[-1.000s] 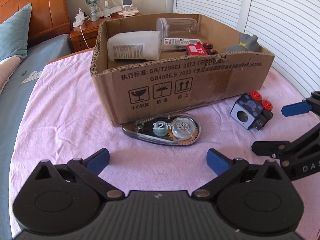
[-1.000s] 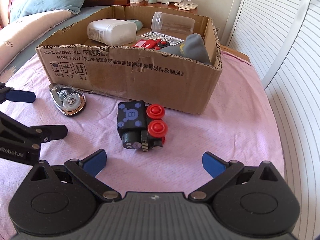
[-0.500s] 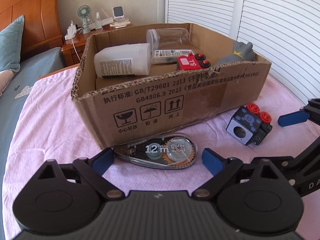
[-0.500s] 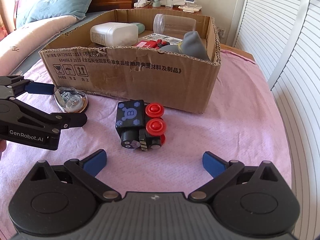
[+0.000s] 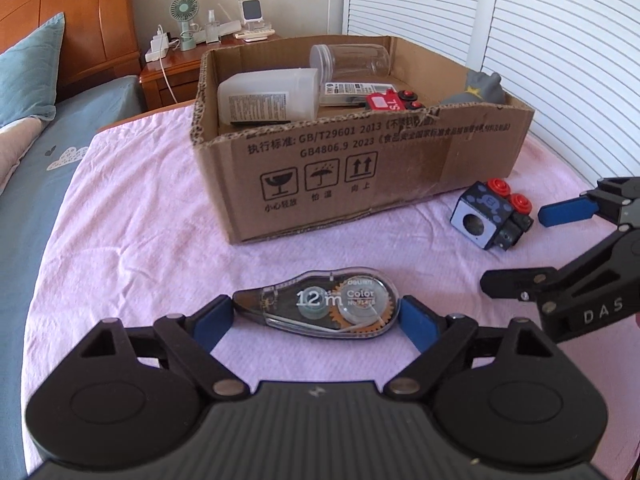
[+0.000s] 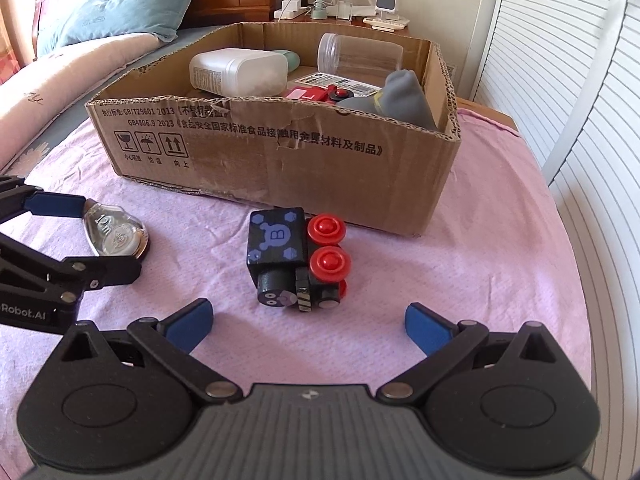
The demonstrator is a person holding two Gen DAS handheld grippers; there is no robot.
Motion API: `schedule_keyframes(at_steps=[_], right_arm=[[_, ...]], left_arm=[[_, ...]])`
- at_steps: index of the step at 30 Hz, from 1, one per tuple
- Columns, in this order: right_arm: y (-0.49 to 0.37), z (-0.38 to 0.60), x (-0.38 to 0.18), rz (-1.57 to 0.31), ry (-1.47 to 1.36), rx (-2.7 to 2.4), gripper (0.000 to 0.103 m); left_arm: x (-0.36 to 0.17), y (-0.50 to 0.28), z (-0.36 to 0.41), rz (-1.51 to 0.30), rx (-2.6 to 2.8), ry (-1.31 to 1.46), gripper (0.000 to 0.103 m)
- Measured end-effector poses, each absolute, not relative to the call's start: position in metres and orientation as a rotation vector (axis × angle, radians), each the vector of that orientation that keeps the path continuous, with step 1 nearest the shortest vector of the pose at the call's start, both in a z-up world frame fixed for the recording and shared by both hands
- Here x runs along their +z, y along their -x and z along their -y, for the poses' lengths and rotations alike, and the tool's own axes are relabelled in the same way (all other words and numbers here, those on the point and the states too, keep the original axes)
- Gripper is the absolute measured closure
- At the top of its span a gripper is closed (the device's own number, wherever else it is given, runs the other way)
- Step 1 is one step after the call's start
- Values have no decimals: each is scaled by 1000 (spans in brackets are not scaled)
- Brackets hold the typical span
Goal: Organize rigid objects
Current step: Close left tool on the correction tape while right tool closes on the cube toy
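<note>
The left gripper (image 5: pixel 316 322) now pinches the clear correction tape dispenser (image 5: pixel 322 306) end to end, its jaws having closed in from a wide spread a second ago, when the dispenser lay free against the foot of the cardboard box (image 5: pixel 400 168). The dispenser now sits well clear of the box wall — out on the pink cloth (image 5: pixel 140 232) that covers the surface beside the bed (image 5: pixel 36 184), a blue pad touching each of its ends. From the right wrist view the same grip shows at the left edge, one blue pad against the dispenser's tip.

The right gripper (image 6: pixel 308 326) has kept its place, its jaws spread wide and holding nothing, with the black toy train engine (image 6: pixel 298 258) with two red wheels resting on the cloth just ahead of them, near the box's front wall and touching neither pad.

Inside the open box lie a white plastic bottle (image 5: pixel 268 96) on its side, a clear plastic jar (image 5: pixel 350 60) also on its side behind it, a flat printed label card (image 5: pixel 352 90), a red toy with red-and-black wheels (image 5: pixel 390 102) and a grey stuffed toy (image 5: pixel 478 90) slumped in the right corner — a pale green item (image 6: pixel 292 58) peeks out behind the bottle in the right wrist view. A small desk fan (image 5: pixel 184 20) stands on the wooden nightstand (image 5: pixel 168 76) beyond.
</note>
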State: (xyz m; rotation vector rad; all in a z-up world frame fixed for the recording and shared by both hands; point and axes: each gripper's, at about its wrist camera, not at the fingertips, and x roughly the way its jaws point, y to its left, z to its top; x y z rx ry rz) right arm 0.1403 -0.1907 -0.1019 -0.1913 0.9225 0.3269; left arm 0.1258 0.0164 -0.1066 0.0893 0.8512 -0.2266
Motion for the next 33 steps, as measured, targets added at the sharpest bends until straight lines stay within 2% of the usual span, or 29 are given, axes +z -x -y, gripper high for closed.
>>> schedule_keyframes(at_steps=[17, 19, 21, 25, 27, 33], right_arm=[[-157, 178, -106, -841, 209, 389, 0], [-155, 178, -105, -825, 210, 398, 7], [-153, 178, -104, -808, 212, 406, 18], [-152, 177, -102, -790, 217, 409, 25], [-152, 177, -101, -779, 222, 412, 36], [-152, 177, -100, -771, 233, 392, 43]], left_arm=[[-108, -118, -22, -842, -183, -66, 14], [-108, -118, -23, -841, -185, -68, 14], [-108, -118, -23, -839, -185, -68, 14], [-108, -118, -24, -838, -180, -65, 14], [-108, -118, -24, -837, -179, -65, 14], [-109, -119, -25, -832, -175, -67, 11]])
